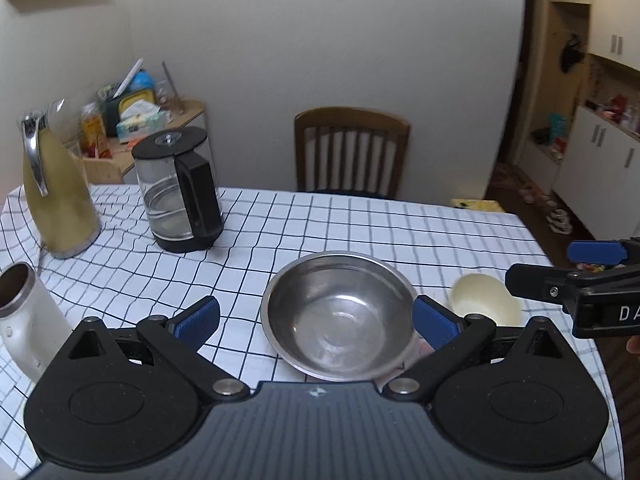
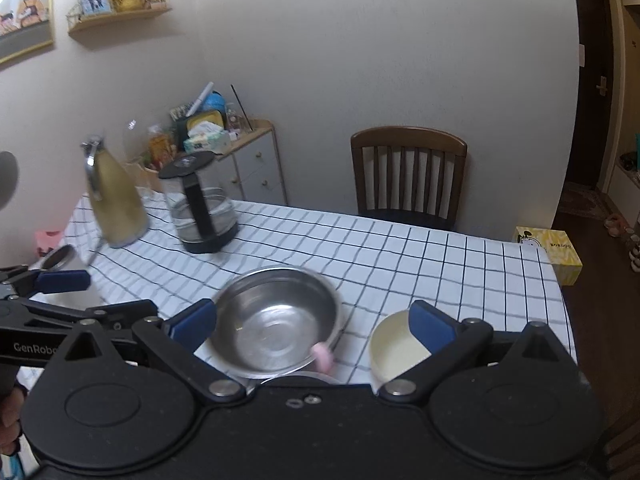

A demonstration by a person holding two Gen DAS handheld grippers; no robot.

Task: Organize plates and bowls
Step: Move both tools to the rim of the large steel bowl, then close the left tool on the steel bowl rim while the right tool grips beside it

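A steel bowl [image 1: 340,316] [image 2: 276,320] stands upright on the checked tablecloth [image 1: 320,232] near the front edge. A smaller cream bowl [image 1: 486,300] [image 2: 396,348] sits to its right, apart from it. My left gripper [image 1: 316,324] is open wide; the steel bowl shows between its blue pads [image 1: 198,322], which do not press on it. My right gripper [image 2: 313,326] is open too, its right pad [image 2: 434,326] in front of the cream bowl. Each gripper appears in the other's view, the right gripper [image 1: 560,268] and the left gripper [image 2: 120,294]. A small pink thing [image 2: 323,356] lies at the steel bowl's near rim.
A glass kettle [image 1: 178,196] and a gold thermos jug [image 1: 56,196] stand at the back left of the table. A white cup [image 1: 24,320] is at the near left. A wooden chair [image 1: 352,148] stands behind the table, and a yellow tissue box [image 2: 550,254] sits at its right corner.
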